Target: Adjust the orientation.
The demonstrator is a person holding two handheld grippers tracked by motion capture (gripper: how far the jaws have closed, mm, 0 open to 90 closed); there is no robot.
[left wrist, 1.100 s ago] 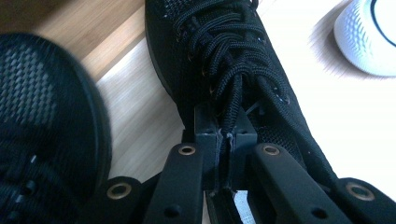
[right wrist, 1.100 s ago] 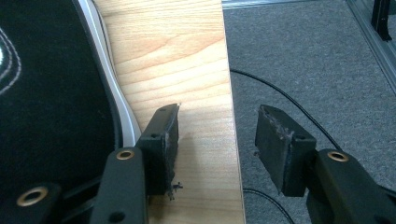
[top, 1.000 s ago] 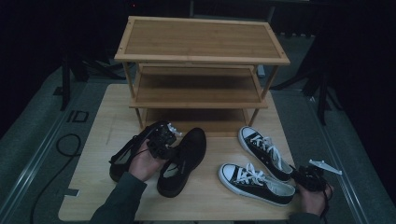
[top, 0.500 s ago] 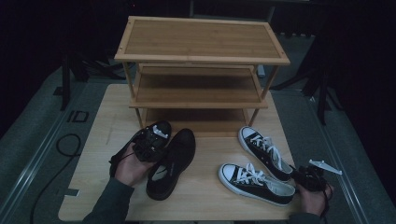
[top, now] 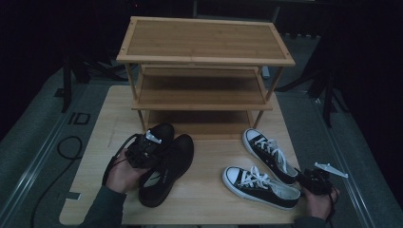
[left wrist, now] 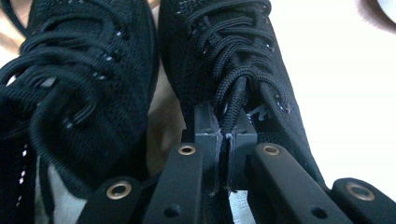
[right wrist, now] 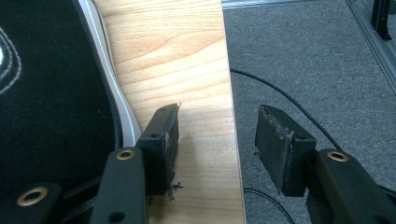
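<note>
Two black mesh shoes lie side by side at the table's front left. My left gripper [top: 146, 153] is shut on the tongue and laces of the right-hand black shoe [top: 172, 161]; in the left gripper view its jaws [left wrist: 226, 136] meet on that shoe [left wrist: 243, 70], with the other black shoe [left wrist: 79, 93] close at the left. That other shoe [top: 161, 132] pokes its toe toward the rack. At the front right lie two black-and-white sneakers, one nearer [top: 259, 187] and one farther [top: 268, 154]. My right gripper [top: 310, 179] [right wrist: 217, 126] is open beside the nearer sneaker's heel [right wrist: 46, 93], holding nothing.
A three-tier wooden shoe rack [top: 204, 47] stands at the back of the wooden table [top: 209, 209], its shelves bare. The table's right edge [right wrist: 229, 70] runs between my right jaws, with grey carpet [right wrist: 317, 56] and a black cable [right wrist: 289, 100] beyond it.
My left gripper has dragged the black shoe leftward, up against the other black shoe. The right gripper and the sneakers have stayed put.
</note>
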